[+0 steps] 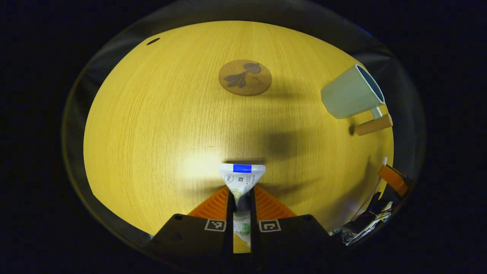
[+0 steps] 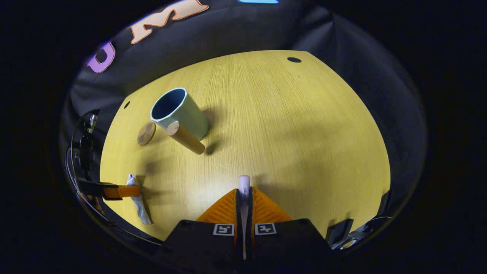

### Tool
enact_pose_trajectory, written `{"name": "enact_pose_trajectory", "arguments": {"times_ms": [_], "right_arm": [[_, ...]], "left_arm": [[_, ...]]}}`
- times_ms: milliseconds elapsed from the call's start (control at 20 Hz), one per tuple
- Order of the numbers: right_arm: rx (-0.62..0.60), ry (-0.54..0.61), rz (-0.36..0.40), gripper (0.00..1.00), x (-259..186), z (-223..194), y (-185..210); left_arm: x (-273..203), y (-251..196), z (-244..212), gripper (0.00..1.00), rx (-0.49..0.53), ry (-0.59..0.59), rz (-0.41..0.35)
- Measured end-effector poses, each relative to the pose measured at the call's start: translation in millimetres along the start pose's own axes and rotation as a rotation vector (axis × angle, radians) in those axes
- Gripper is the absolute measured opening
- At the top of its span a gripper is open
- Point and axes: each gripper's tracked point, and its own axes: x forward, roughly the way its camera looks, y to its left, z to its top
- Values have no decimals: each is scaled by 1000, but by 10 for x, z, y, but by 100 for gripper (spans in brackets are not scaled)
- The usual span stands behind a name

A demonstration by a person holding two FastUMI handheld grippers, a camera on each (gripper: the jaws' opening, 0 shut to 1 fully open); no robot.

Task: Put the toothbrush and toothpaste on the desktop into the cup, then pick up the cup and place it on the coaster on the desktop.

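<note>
Left gripper view, nearest first. We are logging the left gripper with its two fingers pressed onto the toothpaste; the tube is running up between them, its flat crimped end with a blue band sticking out past the tips over the desk. We cannot tell whether the tube is clear of the wood.

Farther out, at mid-desk, we are logging the coaster, a round brown disc with a dark leaf figure, lying flat and bare. Well apart from it, to the right, the cup is standing, pale green with a dark inside, and its wooden handle is pointing toward the near side. At the right edge of this view, part of the right gripper is showing.

Right gripper view, nearest first. We are logging that gripper with fingers pinching the toothbrush; the pale rounded end is poking out beyond the tips, above the desk. To the left, at about the same depth, the left gripper is clamping the toothpaste across its middle, with the tube slanting over the near desk edge.

Beyond, the cup is standing upright and looking empty, its handle slanting our way. The coaster is lying just beside the cup, on its left, apart from it.
</note>
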Motion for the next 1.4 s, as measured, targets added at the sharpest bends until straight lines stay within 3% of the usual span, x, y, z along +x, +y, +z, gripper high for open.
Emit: {"name": "enact_pose_trajectory", "arguments": {"times_ms": [250,550,700,1150,1400], "right_arm": [[-20,-43,27,5,-53,115,10],[-55,-200,111,5,-363,524,238],[-77,-324,164,5,-649,800,422],[-57,-776,349,5,-1590,1766,1039],[-2,-974,390,5,-1786,2233,1204]], "left_arm": [[-89,-32,137,4,-29,-91,-41],[-508,-74,542,1,-47,-308,-45],[-760,-118,788,1,-10,-428,-34],[-1488,-539,1490,2,88,-778,-190],[-1667,-657,1953,1,189,-970,-234]]}}
